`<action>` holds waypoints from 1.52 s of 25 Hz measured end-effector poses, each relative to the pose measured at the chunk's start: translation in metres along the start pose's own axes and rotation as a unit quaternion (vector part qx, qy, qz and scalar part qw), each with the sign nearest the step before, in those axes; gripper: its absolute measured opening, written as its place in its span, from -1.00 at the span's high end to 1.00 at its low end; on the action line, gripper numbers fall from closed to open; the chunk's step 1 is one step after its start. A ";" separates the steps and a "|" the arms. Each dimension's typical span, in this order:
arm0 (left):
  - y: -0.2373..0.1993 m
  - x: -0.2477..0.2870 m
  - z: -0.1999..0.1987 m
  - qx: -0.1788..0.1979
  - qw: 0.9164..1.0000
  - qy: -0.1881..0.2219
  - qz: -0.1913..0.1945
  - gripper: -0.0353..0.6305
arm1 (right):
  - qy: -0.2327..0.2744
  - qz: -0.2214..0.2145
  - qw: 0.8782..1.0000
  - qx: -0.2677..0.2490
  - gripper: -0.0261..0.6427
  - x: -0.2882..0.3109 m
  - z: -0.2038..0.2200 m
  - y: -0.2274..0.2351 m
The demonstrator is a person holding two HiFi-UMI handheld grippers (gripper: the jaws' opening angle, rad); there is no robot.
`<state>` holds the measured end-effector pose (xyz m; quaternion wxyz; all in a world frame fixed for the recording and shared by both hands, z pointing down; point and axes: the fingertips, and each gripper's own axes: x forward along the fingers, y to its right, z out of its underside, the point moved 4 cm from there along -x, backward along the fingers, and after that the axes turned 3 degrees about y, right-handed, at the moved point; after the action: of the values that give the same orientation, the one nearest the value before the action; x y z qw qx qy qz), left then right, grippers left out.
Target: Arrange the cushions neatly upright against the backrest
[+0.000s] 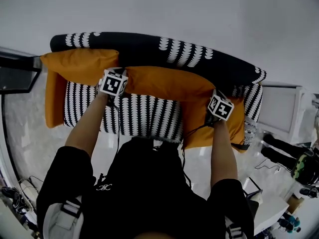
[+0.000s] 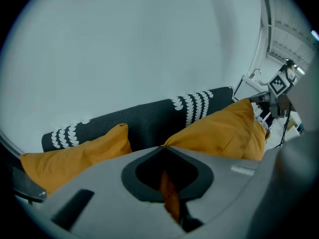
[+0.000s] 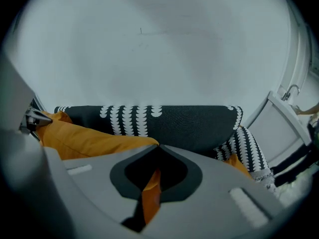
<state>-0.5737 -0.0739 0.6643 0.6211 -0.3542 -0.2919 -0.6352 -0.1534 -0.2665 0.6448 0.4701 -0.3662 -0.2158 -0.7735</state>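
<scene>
An orange cushion (image 1: 167, 83) stretches between my two grippers over the sofa seat (image 1: 142, 114), in front of the dark backrest (image 1: 149, 49). My left gripper (image 1: 121, 79) is shut on its left corner, and orange fabric shows pinched between the jaws (image 2: 167, 183). My right gripper (image 1: 213, 99) is shut on the right corner, with orange fabric between its jaws (image 3: 149, 190). A second orange cushion (image 1: 79, 63) leans at the sofa's left end. A third orange cushion (image 1: 202, 128) lies at the right end, below my right gripper.
The sofa has black-and-white patterned upholstery and stands against a pale wall (image 1: 199, 14). A white side table (image 1: 279, 108) stands to its right, a dark frame (image 1: 15, 73) to its left. Shoes and small objects (image 1: 299, 163) lie on the floor at the right.
</scene>
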 end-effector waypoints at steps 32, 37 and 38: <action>-0.072 0.059 -0.075 -0.071 0.991 0.096 -0.061 0.39 | 0.051 0.020 0.998 -0.016 0.71 0.093 -0.088 -0.005; -0.059 0.019 -0.088 -0.073 0.983 0.138 -0.098 0.45 | 0.089 0.013 0.996 -0.004 0.81 0.063 -0.107 -0.003; -0.055 0.010 -0.091 -0.079 0.981 0.146 -0.100 0.57 | 0.096 0.013 0.995 -0.004 0.88 0.055 -0.110 -0.003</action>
<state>-0.6358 -0.1505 0.6231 0.5608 -0.2744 -0.1811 -0.7599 -0.2123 -0.3710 0.6173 0.4970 -0.2950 -0.1617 -0.7999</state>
